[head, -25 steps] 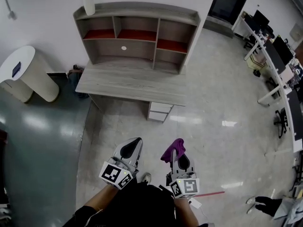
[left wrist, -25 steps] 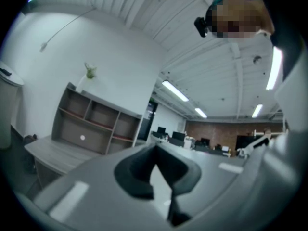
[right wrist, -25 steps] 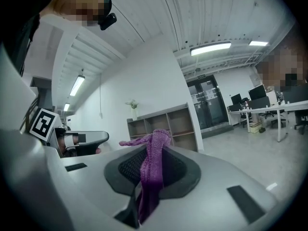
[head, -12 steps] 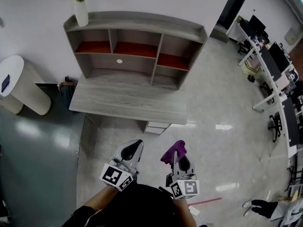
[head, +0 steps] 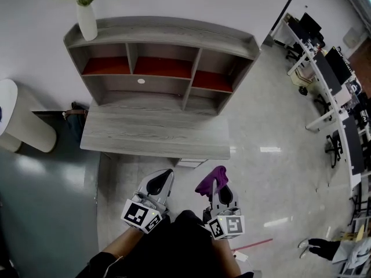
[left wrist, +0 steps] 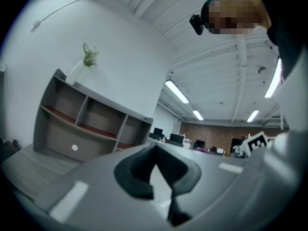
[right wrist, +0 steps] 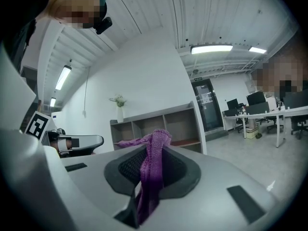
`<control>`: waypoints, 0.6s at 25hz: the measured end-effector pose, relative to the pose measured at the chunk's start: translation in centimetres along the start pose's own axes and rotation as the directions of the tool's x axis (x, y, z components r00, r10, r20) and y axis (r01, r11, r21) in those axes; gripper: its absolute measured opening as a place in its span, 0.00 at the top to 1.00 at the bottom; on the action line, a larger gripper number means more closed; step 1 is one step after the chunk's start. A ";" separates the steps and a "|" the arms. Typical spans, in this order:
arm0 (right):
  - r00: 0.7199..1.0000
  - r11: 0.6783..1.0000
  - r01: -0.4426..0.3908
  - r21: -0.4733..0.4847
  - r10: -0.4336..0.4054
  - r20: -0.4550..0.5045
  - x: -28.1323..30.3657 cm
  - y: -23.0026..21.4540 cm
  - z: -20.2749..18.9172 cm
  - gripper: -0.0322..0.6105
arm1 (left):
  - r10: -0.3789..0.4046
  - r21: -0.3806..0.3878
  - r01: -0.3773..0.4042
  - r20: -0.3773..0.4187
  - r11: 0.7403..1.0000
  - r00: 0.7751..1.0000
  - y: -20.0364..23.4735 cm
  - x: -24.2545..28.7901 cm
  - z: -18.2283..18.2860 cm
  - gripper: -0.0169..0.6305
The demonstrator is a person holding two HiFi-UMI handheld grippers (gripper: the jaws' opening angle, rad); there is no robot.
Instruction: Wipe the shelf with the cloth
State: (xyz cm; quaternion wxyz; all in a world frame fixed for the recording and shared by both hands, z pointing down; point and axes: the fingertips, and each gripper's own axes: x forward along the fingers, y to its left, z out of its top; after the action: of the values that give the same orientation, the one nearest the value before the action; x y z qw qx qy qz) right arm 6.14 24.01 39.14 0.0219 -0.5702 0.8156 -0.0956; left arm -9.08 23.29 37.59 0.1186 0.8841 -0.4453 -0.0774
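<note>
Because the shelf unit (head: 165,36) on the desk's (head: 151,138) back edge is well apart, the right gripper (head: 217,185) clamps the purple cloth (head: 210,182) (ready for wiping); the left gripper (head: 166,174) is closed, empty

Knitted purple cloth (right wrist: 153,150), matt woodgrain shelf (head: 162,31) (floor (head: 278,178) glossy).

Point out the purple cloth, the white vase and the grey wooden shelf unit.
purple cloth (head: 212,180): head view, bunched upper fold.
white vase (head: 87,22): head view, its body.
grey wooden shelf unit (head: 168,36): head view, top board.
</note>
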 end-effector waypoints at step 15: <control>0.998 0.998 -0.064 -0.007 0.064 -0.009 11.7 -8.4 1.9 0.87 | 0.051 -0.003 -0.051 0.001 0.999 0.999 4.0 13.4 -0.3 0.97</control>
State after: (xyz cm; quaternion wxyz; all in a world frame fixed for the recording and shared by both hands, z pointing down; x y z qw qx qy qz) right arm 10.07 10.02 39.67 0.0192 -0.5434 0.8339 -0.0946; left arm -4.17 10.26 38.52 0.1216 0.8723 -0.4675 -0.0756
